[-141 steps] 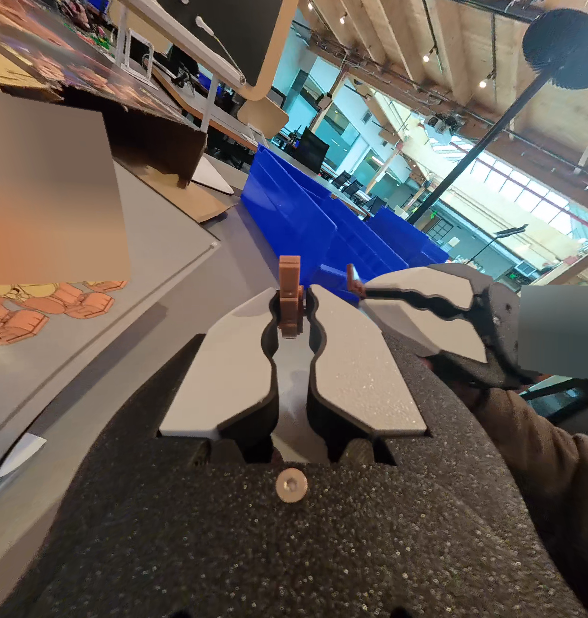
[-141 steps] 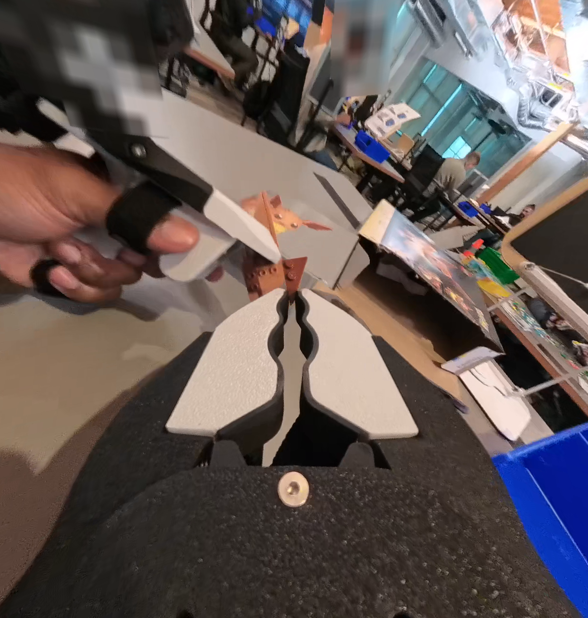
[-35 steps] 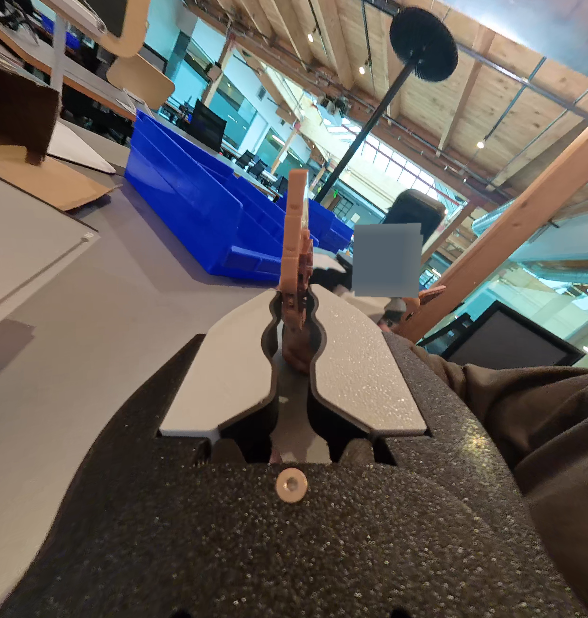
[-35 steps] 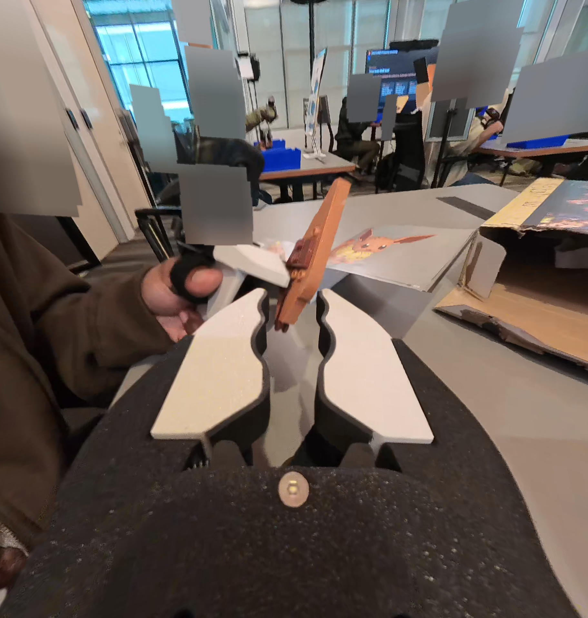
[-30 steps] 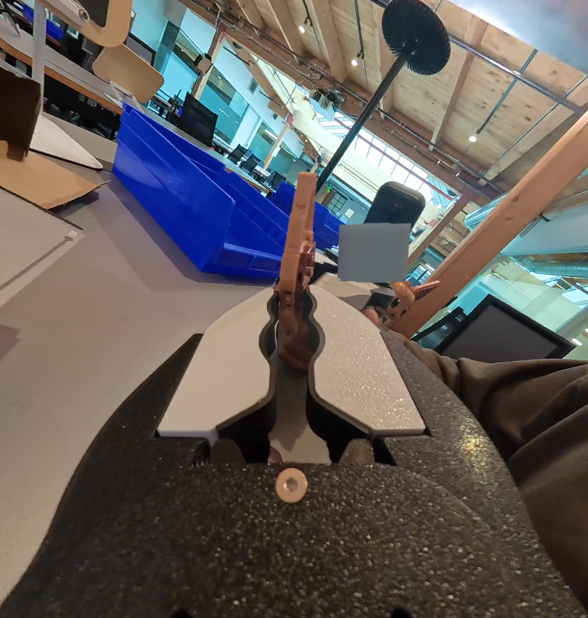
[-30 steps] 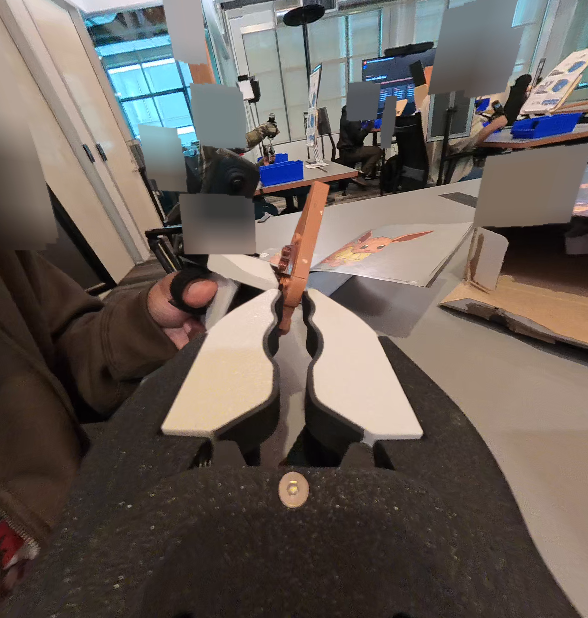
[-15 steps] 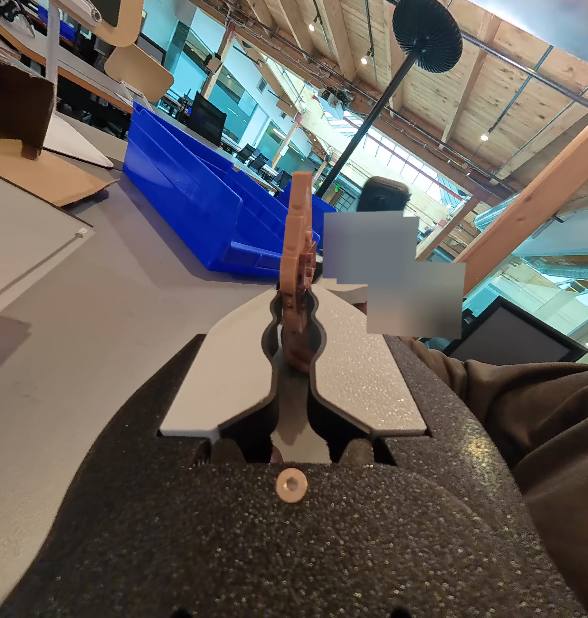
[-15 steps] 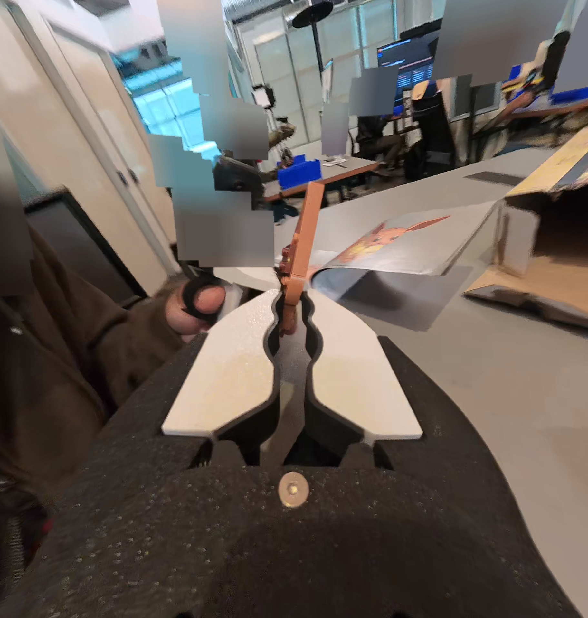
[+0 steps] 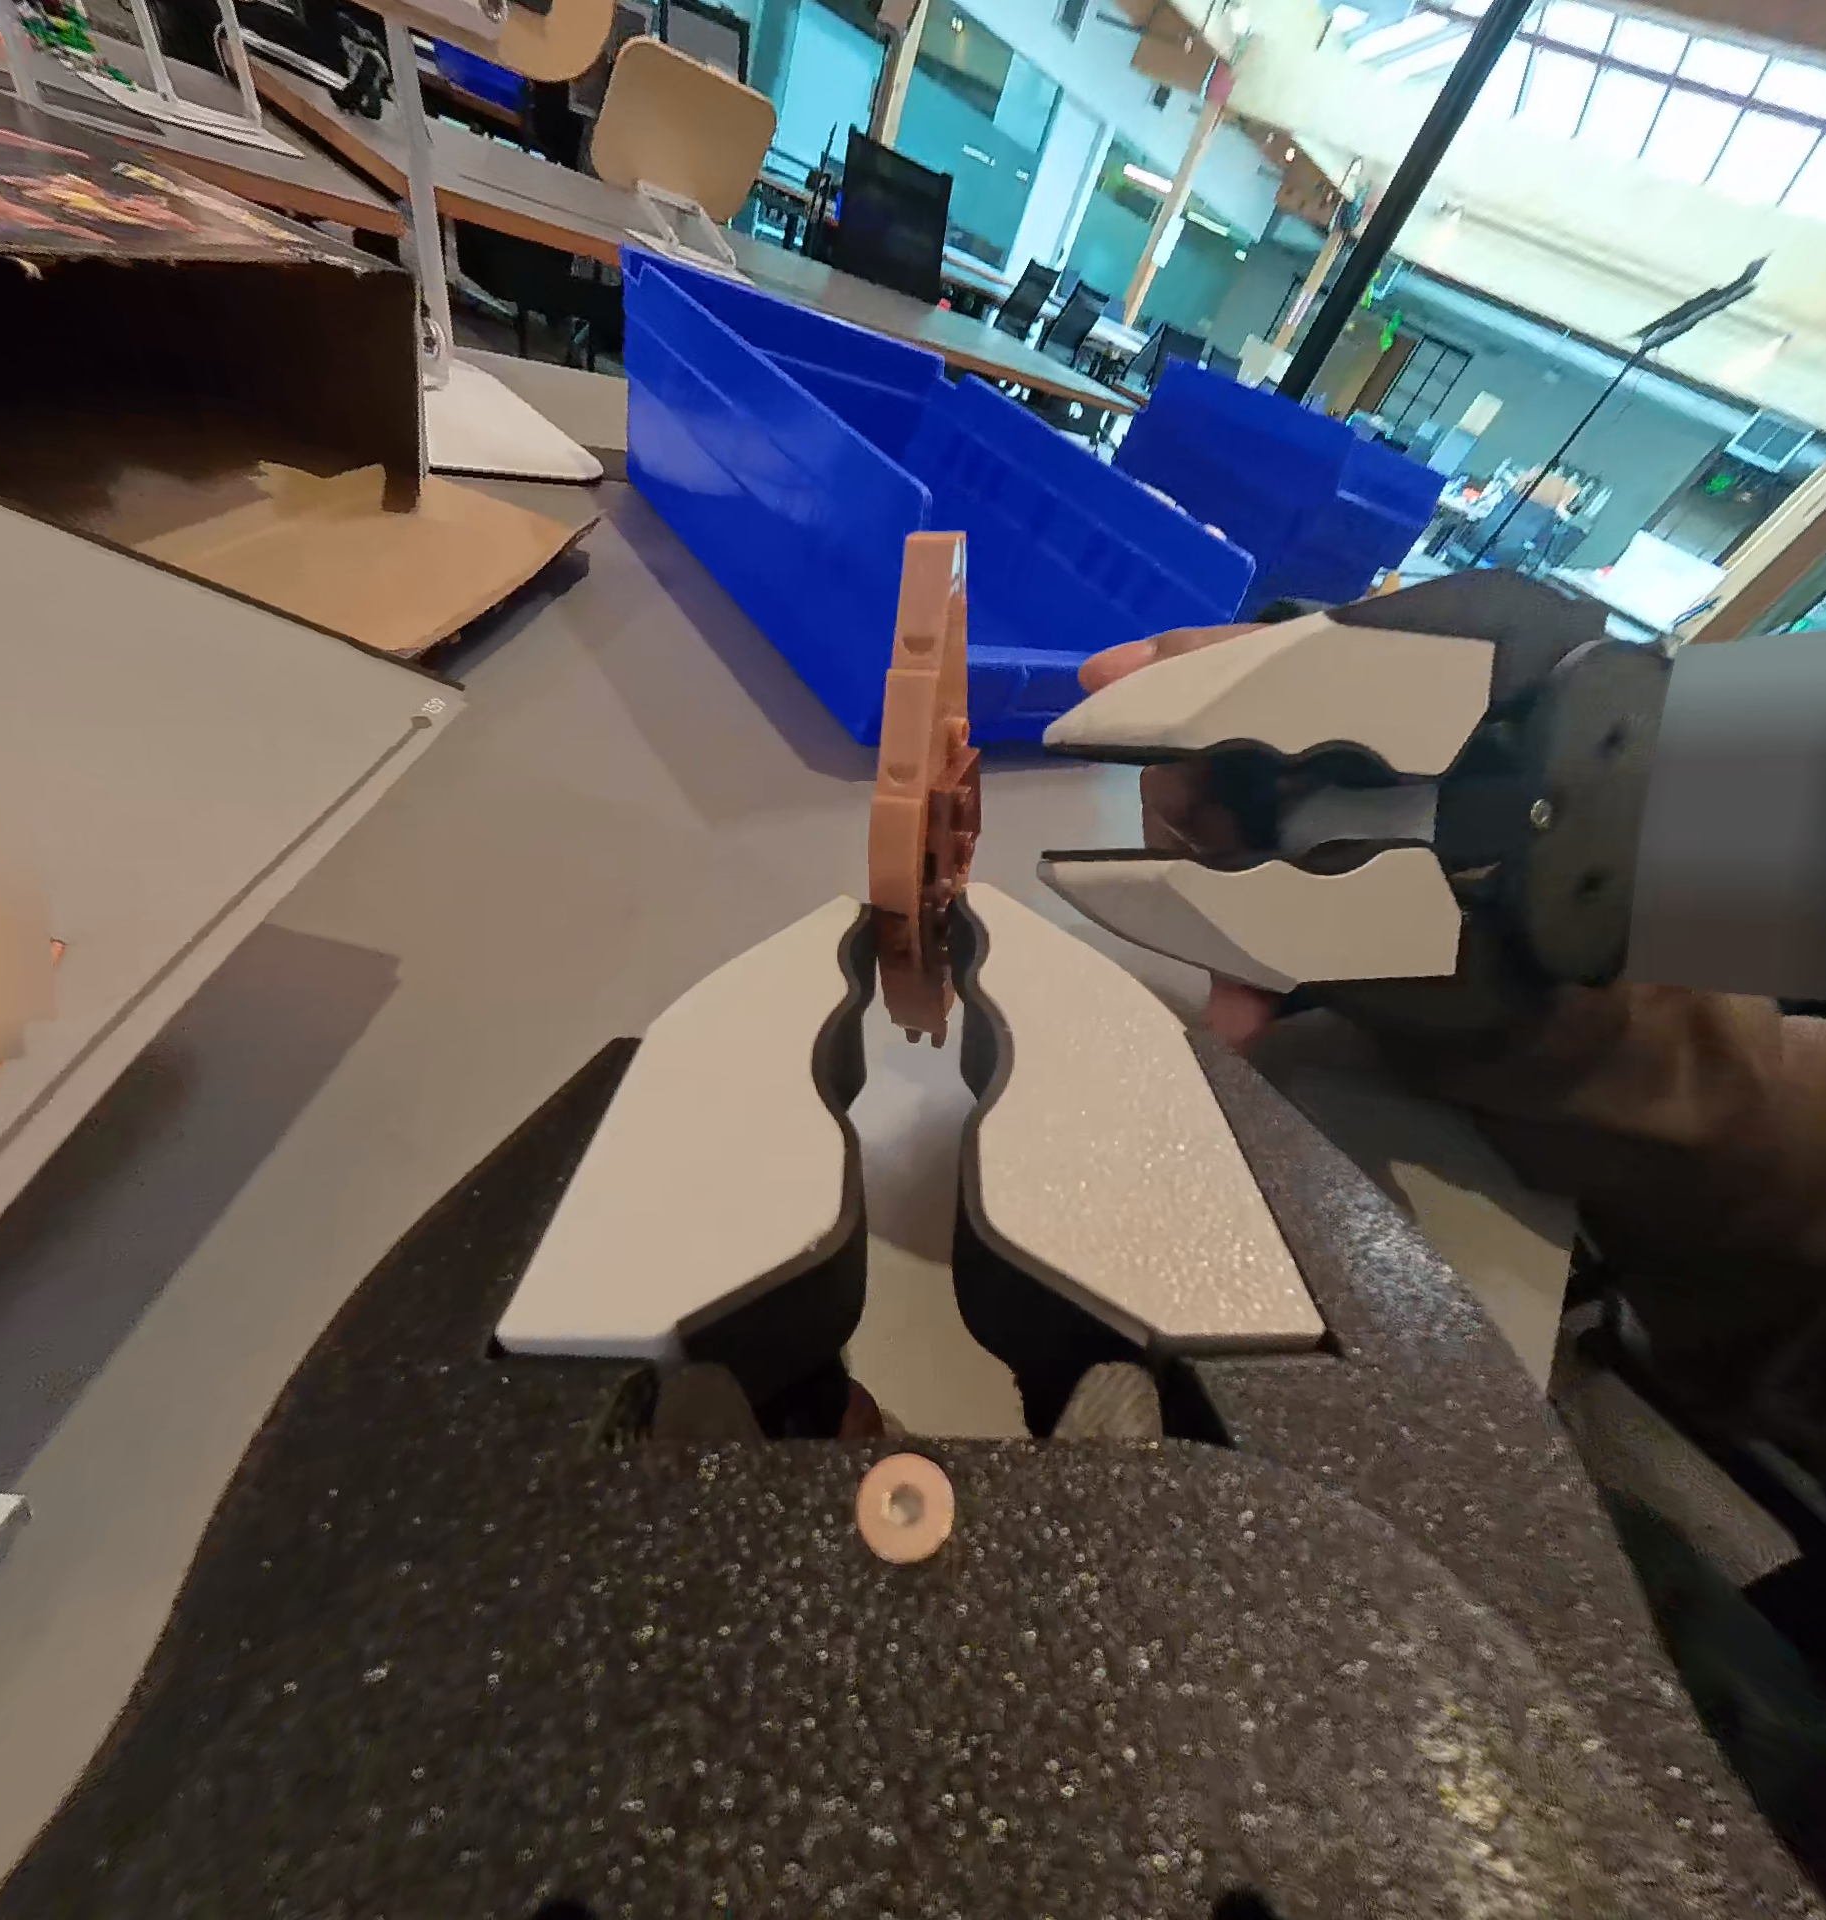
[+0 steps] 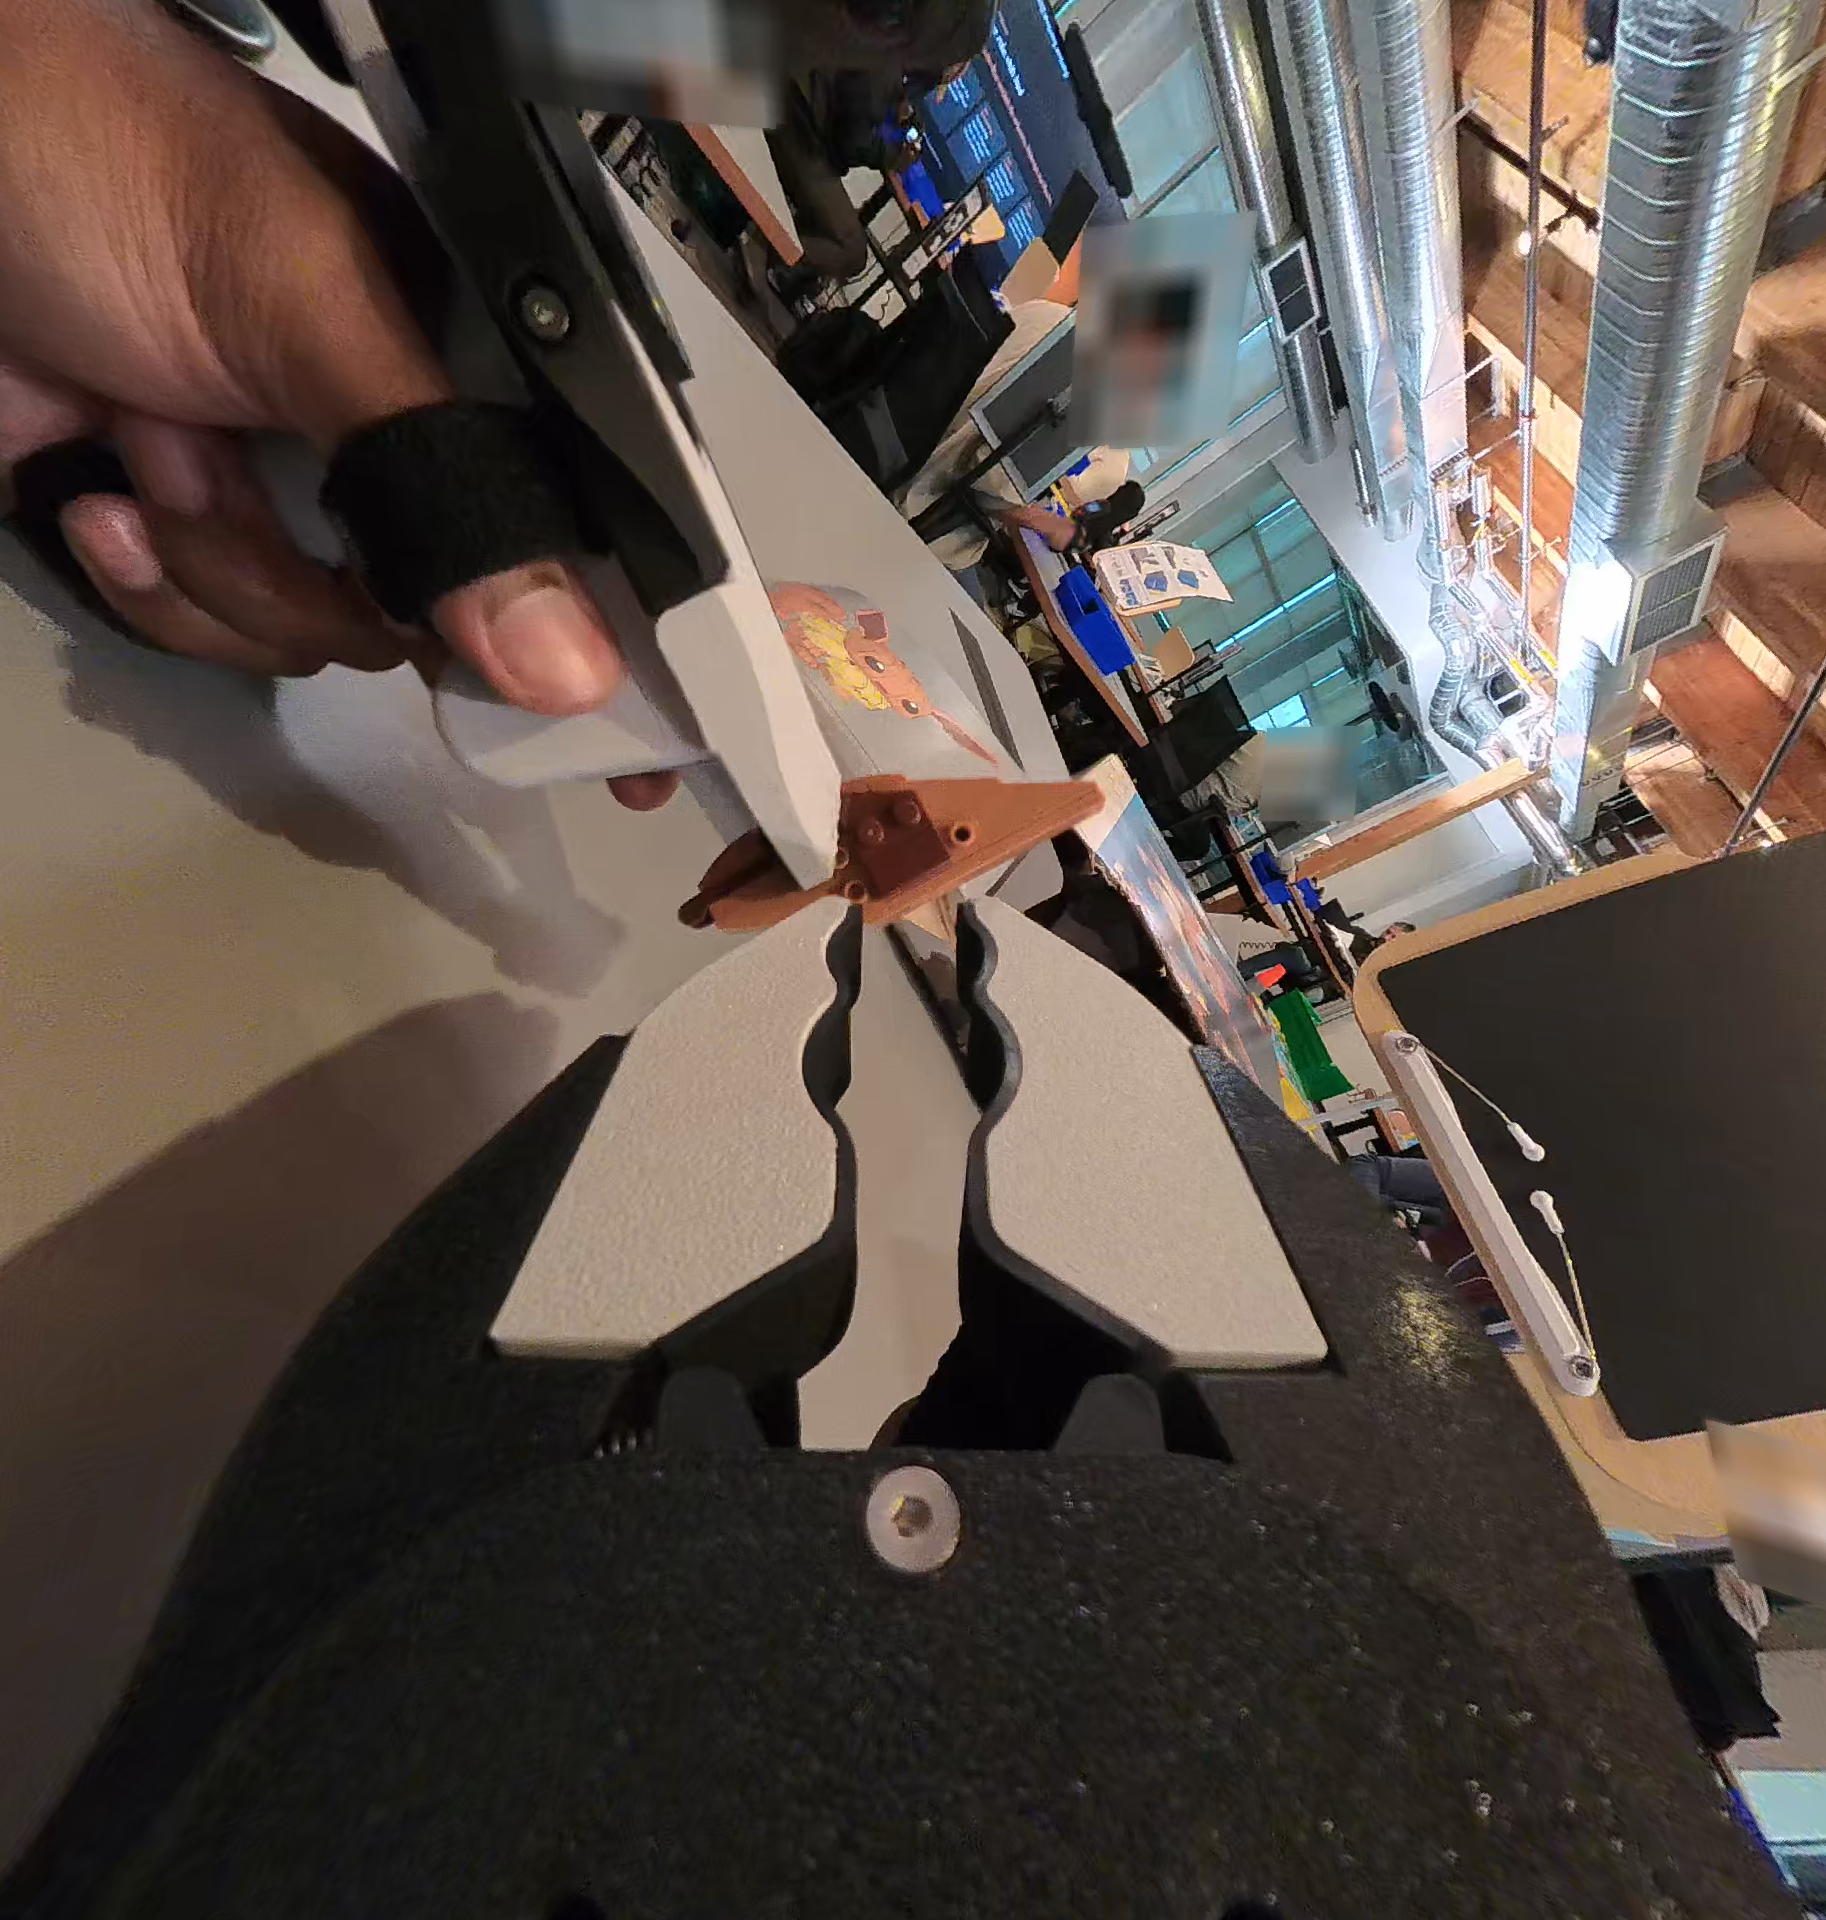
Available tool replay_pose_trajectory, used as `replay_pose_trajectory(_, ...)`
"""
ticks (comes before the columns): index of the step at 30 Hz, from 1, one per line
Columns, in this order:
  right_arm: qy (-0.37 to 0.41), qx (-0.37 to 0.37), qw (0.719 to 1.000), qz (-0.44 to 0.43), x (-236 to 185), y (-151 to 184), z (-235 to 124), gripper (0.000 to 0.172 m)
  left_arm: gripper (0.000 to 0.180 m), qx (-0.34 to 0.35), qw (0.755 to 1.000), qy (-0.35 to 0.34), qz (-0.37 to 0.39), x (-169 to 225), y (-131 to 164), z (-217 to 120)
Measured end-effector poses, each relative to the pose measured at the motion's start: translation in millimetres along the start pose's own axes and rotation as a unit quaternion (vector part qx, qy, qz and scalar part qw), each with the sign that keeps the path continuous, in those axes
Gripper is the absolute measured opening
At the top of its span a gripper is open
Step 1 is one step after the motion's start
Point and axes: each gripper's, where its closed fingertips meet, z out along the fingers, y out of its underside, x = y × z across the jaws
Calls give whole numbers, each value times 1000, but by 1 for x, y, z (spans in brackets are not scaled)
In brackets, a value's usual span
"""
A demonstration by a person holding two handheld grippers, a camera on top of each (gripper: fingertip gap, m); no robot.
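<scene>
Standing upright in the left claw (image 9: 914, 920), a brick assembly (image 9: 924, 769) beside the right claw (image 9: 1044, 805).

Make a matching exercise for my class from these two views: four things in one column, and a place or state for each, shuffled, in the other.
Things:
1. brick assembly
2. right gripper
3. blue bins
4. cardboard box

Places or states:
A. open, beside the bricks
B. standing on the table, behind the bricks
C. far left, lying open on the table
D. clamped upright between the left gripper's fingers

Pairs: 1-D, 2-A, 3-B, 4-C
</scene>
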Motion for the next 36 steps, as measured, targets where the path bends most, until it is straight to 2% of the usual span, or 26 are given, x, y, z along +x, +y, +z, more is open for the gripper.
replay_pose_trajectory(13,-4,-26,998,-49,-7,7,3,17,14,-44,999,18,11,8,13,6)
replay_pose_trajectory(23,-16,-42,996,-82,-13,11,4,17,14,-70,997,-1,38,6,20,7)
replay_pose_trajectory(36,-37,-59,996,-50,-15,16,4,16,14,-74,994,-10,84,7,20,7)
